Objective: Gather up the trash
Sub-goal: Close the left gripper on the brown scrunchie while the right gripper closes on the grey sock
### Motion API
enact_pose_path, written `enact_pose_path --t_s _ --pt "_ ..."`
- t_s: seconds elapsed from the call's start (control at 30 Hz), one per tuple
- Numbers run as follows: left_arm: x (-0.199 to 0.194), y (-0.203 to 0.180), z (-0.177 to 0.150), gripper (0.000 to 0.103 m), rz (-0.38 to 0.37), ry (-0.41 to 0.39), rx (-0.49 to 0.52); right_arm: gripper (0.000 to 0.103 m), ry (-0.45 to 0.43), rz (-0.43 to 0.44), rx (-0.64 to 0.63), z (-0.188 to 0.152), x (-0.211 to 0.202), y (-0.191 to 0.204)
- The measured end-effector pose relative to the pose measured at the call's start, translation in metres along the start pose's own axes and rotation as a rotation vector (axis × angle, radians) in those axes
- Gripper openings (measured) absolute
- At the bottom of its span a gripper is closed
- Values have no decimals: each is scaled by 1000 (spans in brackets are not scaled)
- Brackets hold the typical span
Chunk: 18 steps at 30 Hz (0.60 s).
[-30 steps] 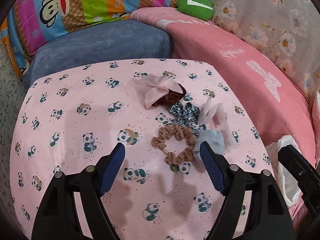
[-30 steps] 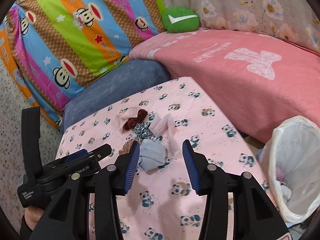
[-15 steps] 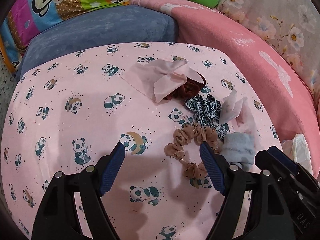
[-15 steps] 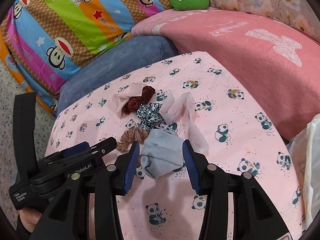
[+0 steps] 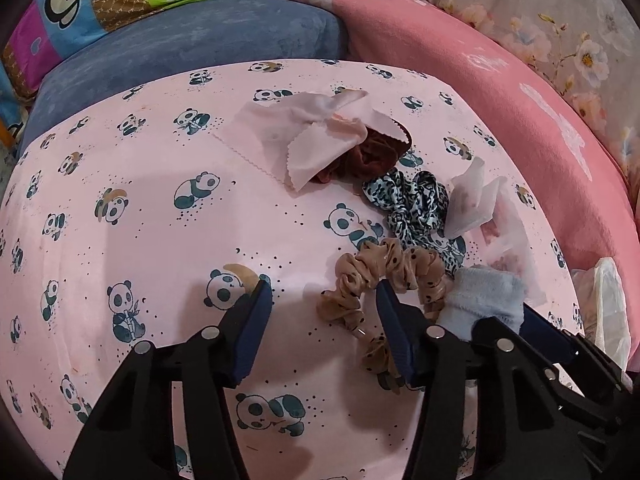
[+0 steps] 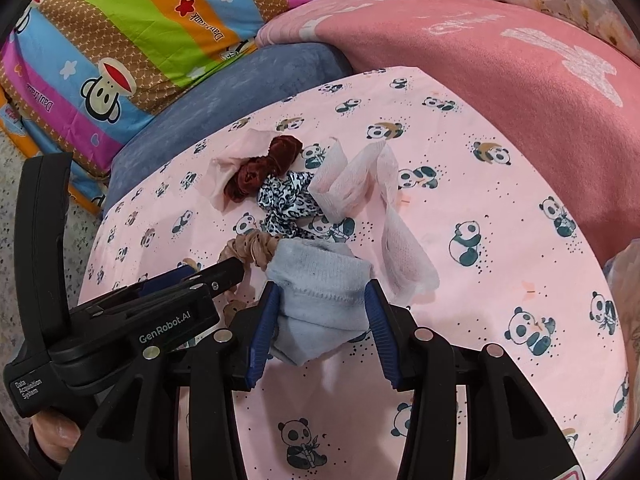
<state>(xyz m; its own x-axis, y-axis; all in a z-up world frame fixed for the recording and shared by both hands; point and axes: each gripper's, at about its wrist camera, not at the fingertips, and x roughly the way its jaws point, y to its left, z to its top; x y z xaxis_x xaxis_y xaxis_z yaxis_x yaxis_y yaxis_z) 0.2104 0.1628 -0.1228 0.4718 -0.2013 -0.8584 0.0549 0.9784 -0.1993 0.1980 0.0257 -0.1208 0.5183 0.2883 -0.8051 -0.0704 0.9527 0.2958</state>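
A pickup is being set up on the panda-print surface (image 6: 500,240). The grey sock (image 6: 320,300) lies near, bracketed by the right claw (image 6: 320,322), seemingly not yet pinched. The left claw (image 5: 324,320), just narrowed yet still spread, straddles bare cloth beside the tan scrunchie (image 5: 384,276). Closing and lifting are called for next.

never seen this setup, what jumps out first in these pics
The small pile in the middle of the panda-print cloth: a dark red scrunchie, a leopard-print scrunchie and crumpled tissue. Nearer, the right gripper straddles a grey sock, while the left gripper, whose jaws have just been closing, reaches the tan dotted scrunchie.
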Motion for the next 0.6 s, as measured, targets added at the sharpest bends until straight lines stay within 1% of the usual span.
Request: enact_pose_path --t_s 0.07,0.1,0.13,0.23,0.27,0.37,0.53,0.6 --pt "0 -2 0 42 -4 1 3 44 2 4 2 -2 2 0" --pt "1 -2 0 37 -8 2 4 43 0 8 4 -3 3 0" --pt "1 -3 0 28 -14 3 6 43 0 10 5 -3 3 0" --pt "1 -8 -1 15 -42 13 11 33 1 15 0 -4 2 0" --pt "0 -9 -2 13 -47 13 16 30 -1 15 -4 -4 0 1" --pt "-7 -14 -4 10 -54 3 23 25 -20 18 -17 -4 -9 4" --pt "-28 -23 -2 9 -51 -40 43 24 -75 37 -14 1 -32 5" --pt "-40 -29 -1 9 -51 -66 57 24 -111 44 -11 4 -47 5"
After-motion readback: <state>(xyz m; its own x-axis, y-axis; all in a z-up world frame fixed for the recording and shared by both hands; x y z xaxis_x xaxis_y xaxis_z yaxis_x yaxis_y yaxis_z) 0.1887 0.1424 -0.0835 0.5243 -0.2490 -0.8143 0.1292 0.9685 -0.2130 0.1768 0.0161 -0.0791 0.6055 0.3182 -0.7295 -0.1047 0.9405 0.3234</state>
